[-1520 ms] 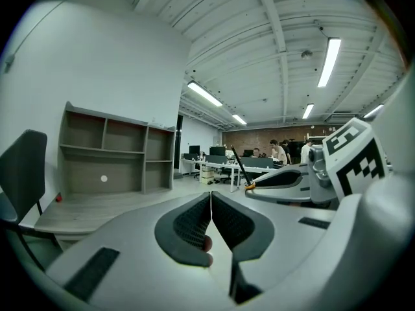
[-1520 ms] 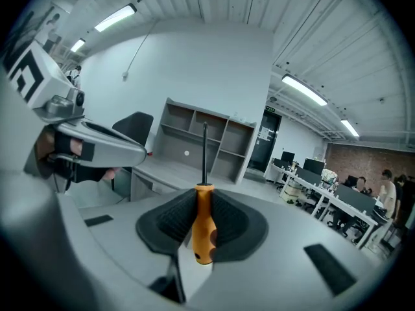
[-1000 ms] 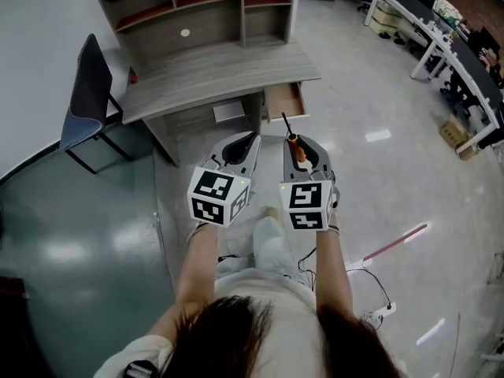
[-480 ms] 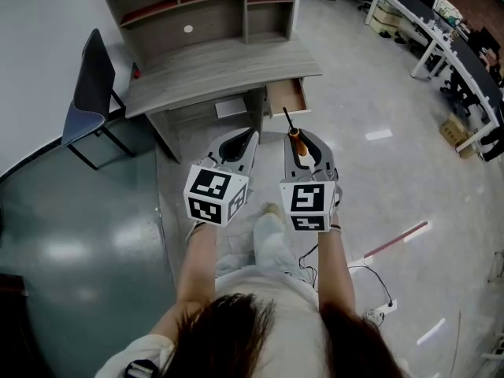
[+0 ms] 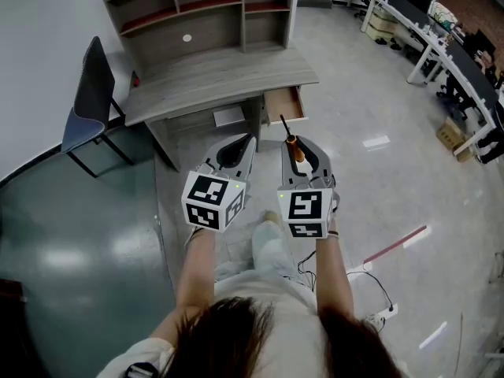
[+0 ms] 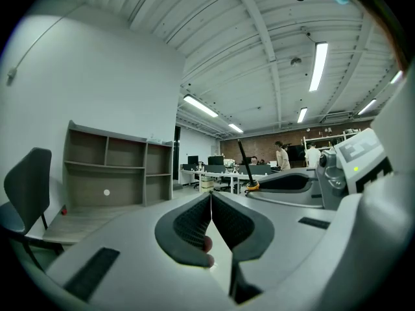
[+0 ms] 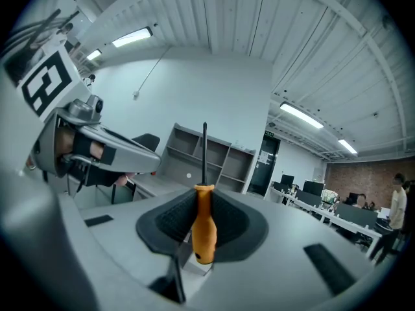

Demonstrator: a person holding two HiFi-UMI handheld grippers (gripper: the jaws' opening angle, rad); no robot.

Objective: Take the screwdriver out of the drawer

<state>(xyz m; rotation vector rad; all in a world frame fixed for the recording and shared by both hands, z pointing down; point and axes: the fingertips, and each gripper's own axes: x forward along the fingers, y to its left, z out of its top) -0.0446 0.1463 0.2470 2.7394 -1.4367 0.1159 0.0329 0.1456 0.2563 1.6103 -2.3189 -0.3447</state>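
An orange-handled screwdriver with a dark shaft is held between the jaws of my right gripper, which is shut on its handle. The shaft points up and forward toward the desk. The open wooden drawer hangs under the right end of the grey desk, a short way beyond the shaft's tip. My left gripper hovers beside the right one, its dark pads pressed together with nothing between them. Both grippers are over the floor in front of the desk.
A shelf unit stands on the back of the desk. A dark chair is at the desk's left. Office desks line the far right. A red-white strip and cables lie on the floor to the right.
Both grippers have drifted slightly back toward the person. The screwdriver stays gripped in the right one, and the drawer stays open.
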